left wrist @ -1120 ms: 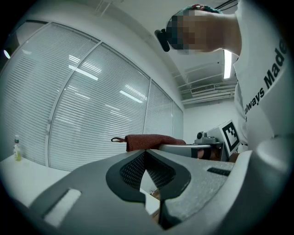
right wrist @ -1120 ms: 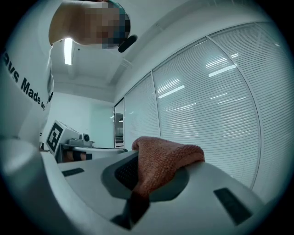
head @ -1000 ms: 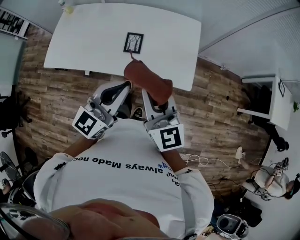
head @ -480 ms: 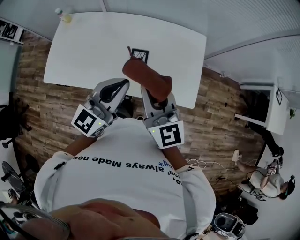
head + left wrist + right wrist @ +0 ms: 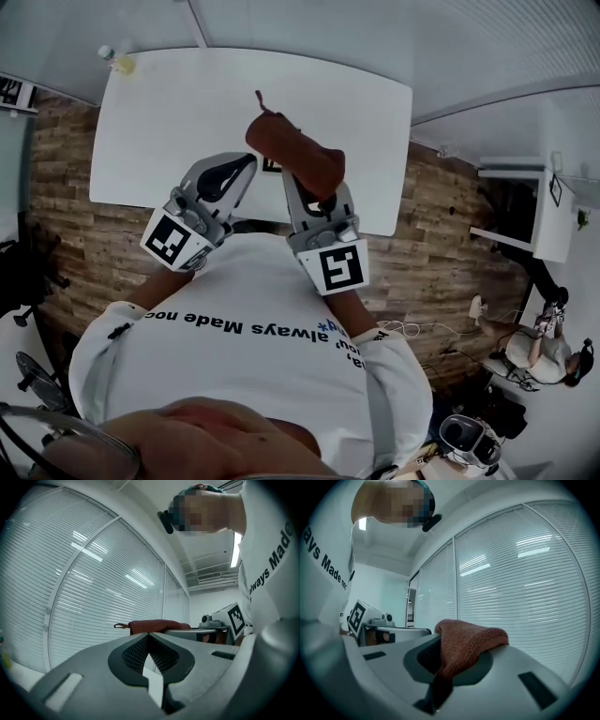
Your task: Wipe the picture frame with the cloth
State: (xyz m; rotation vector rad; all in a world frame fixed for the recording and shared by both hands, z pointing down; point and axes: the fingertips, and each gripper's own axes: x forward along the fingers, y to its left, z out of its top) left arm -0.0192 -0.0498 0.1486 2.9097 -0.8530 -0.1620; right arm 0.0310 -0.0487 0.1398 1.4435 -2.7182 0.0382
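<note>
Right gripper point(image 5: 302, 195) jaws still pinch cloth point(image 5: 295, 155), left gripper point(image 5: 242, 167) jaws pressed together; picture frame point(image 5: 271, 166) now seemingly half-hidden.

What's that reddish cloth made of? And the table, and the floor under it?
The cloth looks like soft knitted fabric: tiny loops show and it droops limply. The table looks smooth, matte white, maybe laminate or painted board; hard to tell. The floor looks like wood planks, with grain and seams, though it could be printed vinyl.
</note>
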